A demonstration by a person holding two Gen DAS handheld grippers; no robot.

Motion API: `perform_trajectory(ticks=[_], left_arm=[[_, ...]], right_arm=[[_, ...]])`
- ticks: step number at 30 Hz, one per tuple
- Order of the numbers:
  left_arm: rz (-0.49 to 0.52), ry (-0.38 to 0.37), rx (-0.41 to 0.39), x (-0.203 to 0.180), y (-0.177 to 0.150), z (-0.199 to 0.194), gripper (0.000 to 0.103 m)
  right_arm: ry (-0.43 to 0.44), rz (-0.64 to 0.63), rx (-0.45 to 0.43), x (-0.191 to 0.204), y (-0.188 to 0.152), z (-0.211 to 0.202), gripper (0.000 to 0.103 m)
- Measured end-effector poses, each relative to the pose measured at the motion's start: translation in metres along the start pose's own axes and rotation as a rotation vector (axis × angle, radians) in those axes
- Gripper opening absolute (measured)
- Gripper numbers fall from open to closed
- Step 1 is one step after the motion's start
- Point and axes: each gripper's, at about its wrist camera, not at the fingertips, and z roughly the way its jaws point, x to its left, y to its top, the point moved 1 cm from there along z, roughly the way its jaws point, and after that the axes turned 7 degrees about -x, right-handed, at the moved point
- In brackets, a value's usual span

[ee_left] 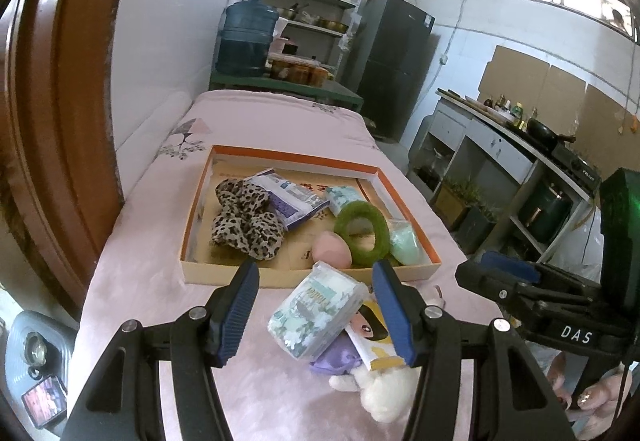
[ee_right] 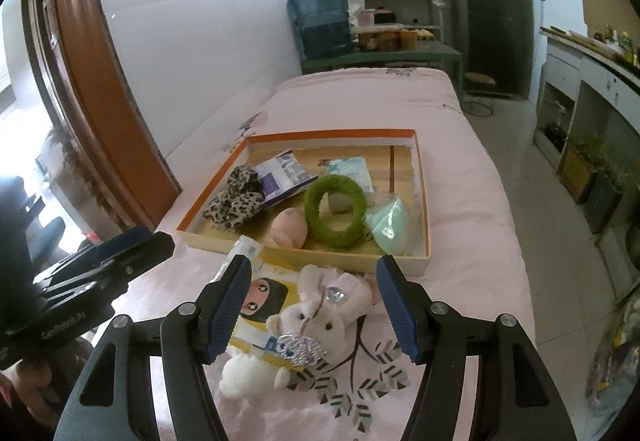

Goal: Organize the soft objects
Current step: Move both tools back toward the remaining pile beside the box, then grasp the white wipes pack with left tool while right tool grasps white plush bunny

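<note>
L gripper (ee_left: 316, 311) & R gripper (ee_right: 316, 307): jaws wide, angled down.

A bed (ee_right: 460, 169) covered with a pink printed quilt carries everything. An orange-rimmed shallow box (ee_right: 420, 177) is set flat on the quilt, just beyond the open jaws of each hand-held gripper. Nearer, between the jaws of the left hand-held gripper (ee_left: 316, 311), a floral tissue pack (ee_left: 316, 311) is seen leaning on a cartoon-printed packet (ee_right: 264, 301). A white plush toy (ee_right: 316, 325) is seen lying partly on that packet, between the jaws of the right hand-held gripper (ee_right: 312, 311).
</note>
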Motion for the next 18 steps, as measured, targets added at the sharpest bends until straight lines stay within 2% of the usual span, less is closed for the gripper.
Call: perform_trajectory(ticks=[10,18], left_arm=[[-0.026,-0.002,0.005,0.008,-0.009,-0.005,0.059],[-0.048,0.001,0.027,0.016,-0.022,-0.004,0.059]], right_arm=[[0.005,0.003,0.016,0.006,-0.009,0.001,0.067],[0.010,0.018,0.055,0.005,-0.017,0.019,0.067]])
